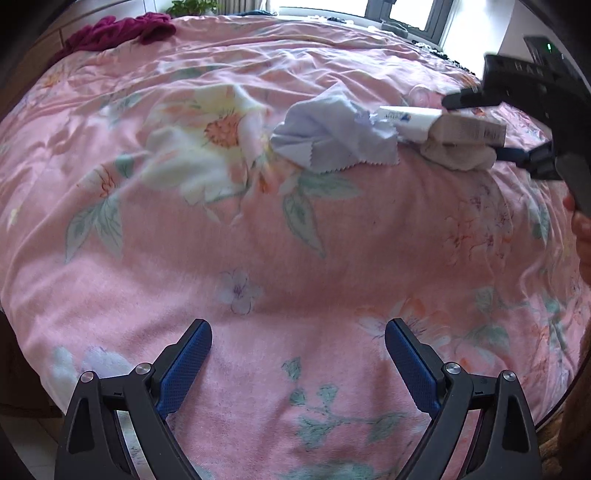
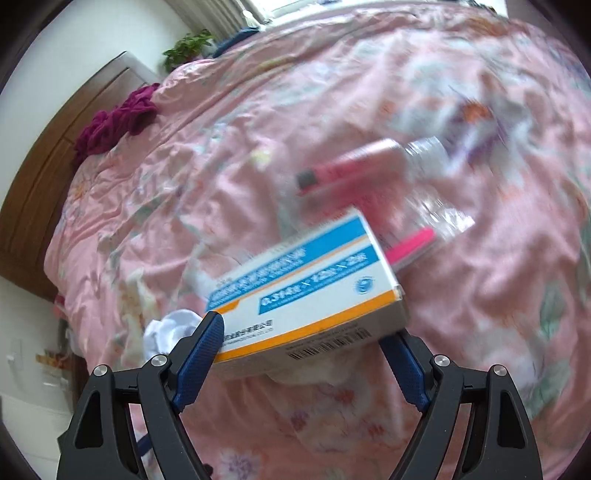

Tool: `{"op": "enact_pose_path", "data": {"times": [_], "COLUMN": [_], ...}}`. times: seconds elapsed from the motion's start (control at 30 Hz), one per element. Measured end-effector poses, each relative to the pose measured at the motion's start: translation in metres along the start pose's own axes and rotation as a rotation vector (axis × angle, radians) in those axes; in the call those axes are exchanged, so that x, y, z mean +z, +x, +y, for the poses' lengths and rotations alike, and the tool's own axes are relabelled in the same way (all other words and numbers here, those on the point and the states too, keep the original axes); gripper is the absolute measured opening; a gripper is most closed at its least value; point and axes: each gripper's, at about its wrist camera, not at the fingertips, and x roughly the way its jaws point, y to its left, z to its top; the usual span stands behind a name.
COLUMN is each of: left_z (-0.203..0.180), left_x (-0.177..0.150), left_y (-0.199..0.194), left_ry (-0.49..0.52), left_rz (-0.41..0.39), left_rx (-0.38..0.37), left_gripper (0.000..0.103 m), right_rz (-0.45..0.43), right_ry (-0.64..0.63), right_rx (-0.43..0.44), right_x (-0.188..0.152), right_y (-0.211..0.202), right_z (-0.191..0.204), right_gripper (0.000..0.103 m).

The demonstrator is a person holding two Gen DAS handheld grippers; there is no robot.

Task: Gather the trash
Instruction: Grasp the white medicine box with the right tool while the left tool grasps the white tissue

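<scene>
My right gripper (image 2: 303, 332) is shut on a white, blue and orange medicine box (image 2: 306, 288) together with a crumpled white tissue (image 2: 314, 373) under it, held above the pink floral bedspread (image 2: 258, 147). In the left wrist view the box (image 1: 469, 127) and tissue (image 1: 458, 155) sit in the right gripper (image 1: 476, 129) at the right. A crumpled pale cloth (image 1: 332, 136) lies on the bed left of it. A clear plastic bottle with a pink label (image 2: 388, 173) lies beyond the box. My left gripper (image 1: 297, 343) is open and empty over the bedspread (image 1: 258, 258).
A maroon garment (image 1: 122, 31) lies at the bed's far left corner, also in the right wrist view (image 2: 118, 122). A wooden headboard (image 2: 66, 147) and a potted plant (image 2: 188, 48) stand beyond it. A window (image 1: 406, 14) is behind the bed.
</scene>
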Motion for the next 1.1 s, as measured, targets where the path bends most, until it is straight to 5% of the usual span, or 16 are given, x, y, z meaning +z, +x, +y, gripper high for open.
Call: {"op": "enact_pose_path", "data": {"times": [0.13, 0.2, 0.3, 0.67, 1.1], "left_z": [0.002, 0.001, 0.002, -0.024, -0.112], "left_x": [-0.002, -0.001, -0.001, 0.019, 0.102], "left_y": [0.002, 0.003, 0.003, -0.009, 0.006], "left_ry": [-0.005, -0.002, -0.004, 0.035, 0.077], "left_rz": [0.006, 0.007, 0.005, -0.033, -0.101], "left_rx": [-0.005, -0.005, -0.009, -0.054, -0.217], "left_gripper": [0.095, 0.095, 0.095, 0.095, 0.095], "right_rz": [-0.028, -0.043, -0.081, -0.156, -0.212], "right_ry": [-0.042, -0.024, -0.017, 0.015, 0.076], "right_rx": [-0.026, 0.0, 0.038, 0.137, 0.155], "right_x": [0.005, 0.007, 0.006, 0.008, -0.001], "right_y": [0.004, 0.002, -0.011, -0.079, -0.147], "right_z": [0.008, 0.005, 0.001, -0.023, -0.075], "right_gripper": [0.075, 0.049, 0.038, 0.03, 0.029]}}
